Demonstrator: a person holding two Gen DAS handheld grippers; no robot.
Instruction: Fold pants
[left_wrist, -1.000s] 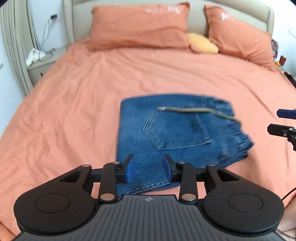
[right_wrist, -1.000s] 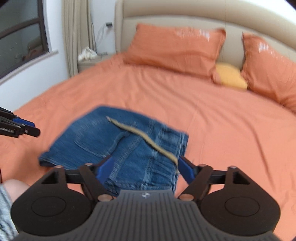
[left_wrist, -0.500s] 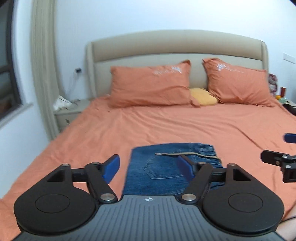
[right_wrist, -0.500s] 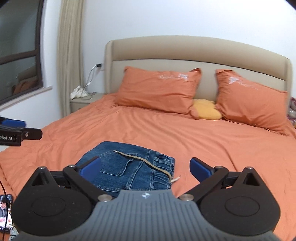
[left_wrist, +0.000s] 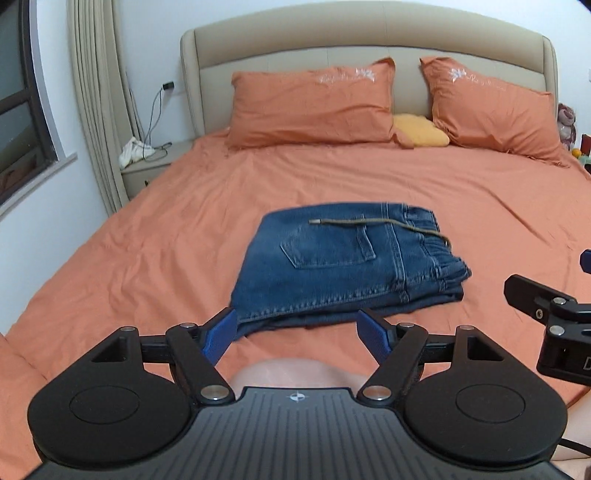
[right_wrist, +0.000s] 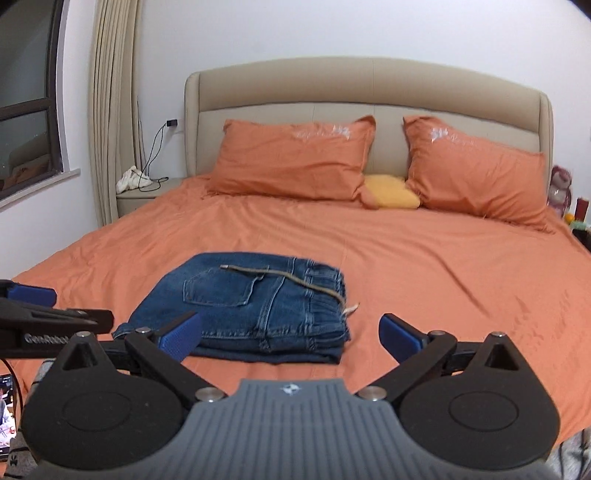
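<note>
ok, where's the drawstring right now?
The drawstring lies loose across the top of the folded jeans on the orange bedspread, running from above the back pocket toward the waistband on the right in both wrist views.

This is a bedroom in a home. A big bed (right_wrist: 406, 258) with an orange sheet has two orange pillows (right_wrist: 291, 162) against a soft tan headboard (right_wrist: 369, 85). A curtain (right_wrist: 114, 110) hangs by the window (right_wrist: 26, 92).

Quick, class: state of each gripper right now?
Left gripper: open, holding nothing, short of the folded jeans.
Right gripper: open, holding nothing.
</note>
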